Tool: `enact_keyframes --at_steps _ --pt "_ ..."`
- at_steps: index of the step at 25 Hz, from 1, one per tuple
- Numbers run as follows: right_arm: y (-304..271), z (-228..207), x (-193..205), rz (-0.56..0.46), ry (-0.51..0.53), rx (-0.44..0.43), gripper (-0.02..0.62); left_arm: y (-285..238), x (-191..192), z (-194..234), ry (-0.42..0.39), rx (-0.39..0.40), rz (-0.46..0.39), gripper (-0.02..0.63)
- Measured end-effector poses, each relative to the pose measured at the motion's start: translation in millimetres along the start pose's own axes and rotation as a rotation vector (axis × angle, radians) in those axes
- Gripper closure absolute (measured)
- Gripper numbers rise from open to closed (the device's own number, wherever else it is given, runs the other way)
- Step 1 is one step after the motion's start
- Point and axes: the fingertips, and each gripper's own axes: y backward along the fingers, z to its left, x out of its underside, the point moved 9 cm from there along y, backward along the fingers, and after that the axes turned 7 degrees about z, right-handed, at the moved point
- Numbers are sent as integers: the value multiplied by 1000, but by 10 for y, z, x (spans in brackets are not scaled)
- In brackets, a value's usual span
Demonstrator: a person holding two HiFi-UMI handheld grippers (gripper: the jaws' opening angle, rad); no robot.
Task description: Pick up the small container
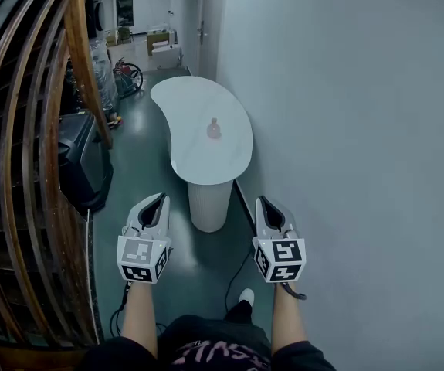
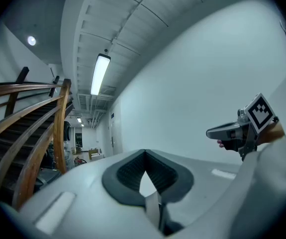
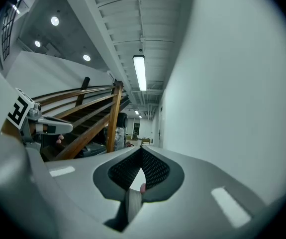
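Corridor, green floor [image 1: 140,157]. Pale wall [image 1: 345,114] on the person's right, wooden stair railing [image 1: 21,130] on the left.

White kidney-shaped bench [image 1: 191,103] on a single white pedestal [image 1: 208,203] stands ahead, its long side close along the wall.

Small container [image 1: 214,129]: pink, narrow-topped, upright on the nearer lobe of the bench top, about midway between the wall-side and corridor-side edges. Nothing touches it; too small to see more.

Left tool [image 1: 159,199]: held level over the floor, short of the bench's near edge, well apart from the container. Jaws pressed together at the tips, only the small hollow between the ribbed pads left; nothing held. Marker cube [image 1: 142,258] sits at its rear, above the bare forearm.

Right tool [image 1: 262,200]: beside the left at the same height, nearer the wall, pointing at the bench. Jaws also pressed together and empty. In the right gripper view a pink speck and white surface show through the pad hollow, far beyond the tips.

Dark cable [image 1: 237,273] runs across the floor near the pedestal. One white shoe [image 1: 246,295] shows between the forearms.
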Motion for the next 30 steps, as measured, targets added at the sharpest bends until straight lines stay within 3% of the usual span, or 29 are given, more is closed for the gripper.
enact_keyframes --at_steps 5,30 --pt "18 42 14 7 41 8 584 10 57 -11 4 9 15 606" --pt "78 147 89 37 10 32 584 139 264 172 4 45 53 606"
